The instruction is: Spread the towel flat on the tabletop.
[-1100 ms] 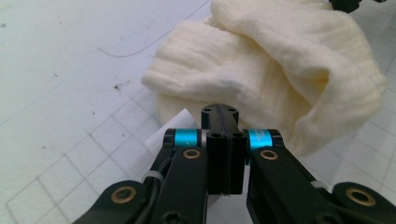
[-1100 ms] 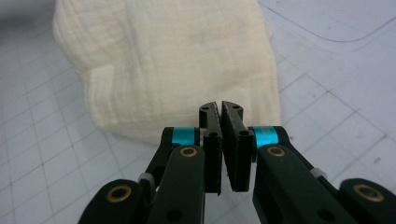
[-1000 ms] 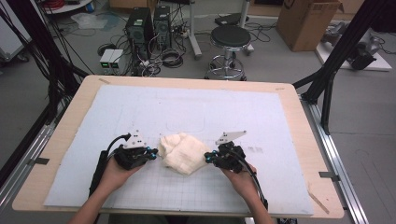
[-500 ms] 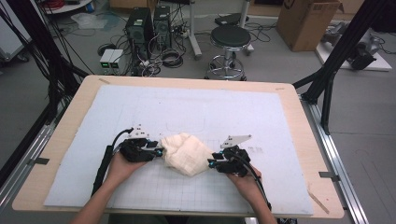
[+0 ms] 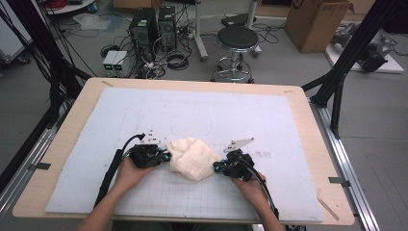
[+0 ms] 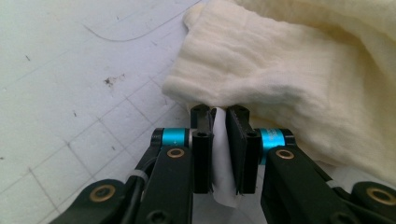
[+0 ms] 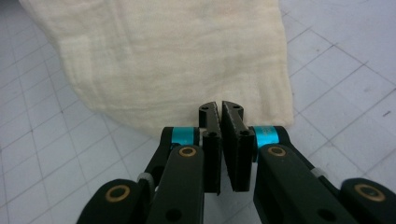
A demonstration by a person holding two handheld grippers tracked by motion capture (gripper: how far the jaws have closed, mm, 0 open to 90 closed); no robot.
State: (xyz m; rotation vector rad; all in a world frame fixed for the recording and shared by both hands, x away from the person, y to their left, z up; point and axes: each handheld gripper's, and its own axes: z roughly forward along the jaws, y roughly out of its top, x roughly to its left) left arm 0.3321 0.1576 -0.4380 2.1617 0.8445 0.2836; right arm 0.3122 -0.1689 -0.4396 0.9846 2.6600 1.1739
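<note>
Lying between both grippers, cloth (image 5: 194, 157); left jaws just closing, right jaws pinching its edges.

A fixed high view looks forward and down over the whole counter (image 5: 298, 125). Two gripper views sit low and very close, each looking along its own jaws. All three views share the cream cloth (image 5: 193, 158) at the counter's front.

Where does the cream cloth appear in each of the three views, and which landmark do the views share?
High view: the cream cloth lies bunched near the table's front, between the two grippers.
Left gripper view: it covers the upper right, its edge between the jaws.
Right gripper view: it covers the top, its lower edge at the jaw tips.
Shared landmark: the white gridded mat.
</note>
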